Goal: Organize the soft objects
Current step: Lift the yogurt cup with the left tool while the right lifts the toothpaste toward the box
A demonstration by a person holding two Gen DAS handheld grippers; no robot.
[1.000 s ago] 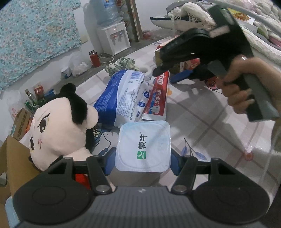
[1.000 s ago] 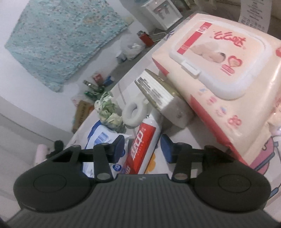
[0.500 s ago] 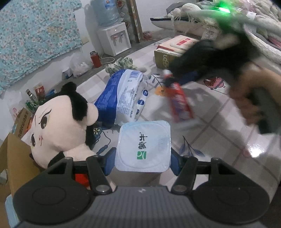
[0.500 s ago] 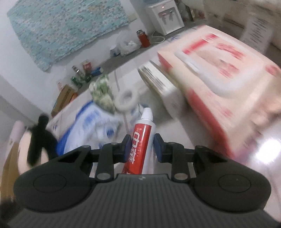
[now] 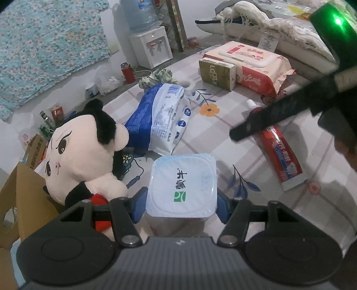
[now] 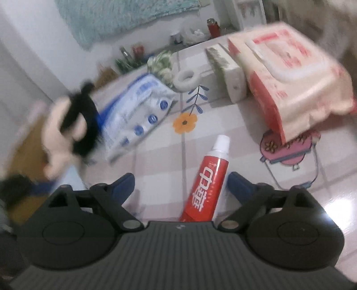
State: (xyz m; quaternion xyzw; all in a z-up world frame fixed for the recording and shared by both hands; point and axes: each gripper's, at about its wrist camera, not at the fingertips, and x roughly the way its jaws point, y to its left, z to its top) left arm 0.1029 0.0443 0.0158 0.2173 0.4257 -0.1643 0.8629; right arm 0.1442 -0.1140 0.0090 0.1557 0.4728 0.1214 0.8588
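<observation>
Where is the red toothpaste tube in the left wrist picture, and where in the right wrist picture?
Left wrist view: the red toothpaste tube lies flat at centre right, partly behind a dark gripper finger.
Right wrist view: the tube lies at bottom centre, between the right gripper's open jaws.
Shared landmark: the orange flower print, just beyond the white cap.

Room setting. A white wall [image 5: 73, 73] carries a hung turquoise floral cloth [image 5: 49, 44]. Against the wall, right of the cloth, stands a white water dispenser [image 5: 151, 49] bearing a blue bottle [image 5: 140, 13]; a red flask [image 5: 127, 72] sits on the grey floor [image 5: 116, 93] just left of the dispenser. The foreground surface is a checked floral tablecloth [image 5: 207, 136], with glare at its right edge.
</observation>
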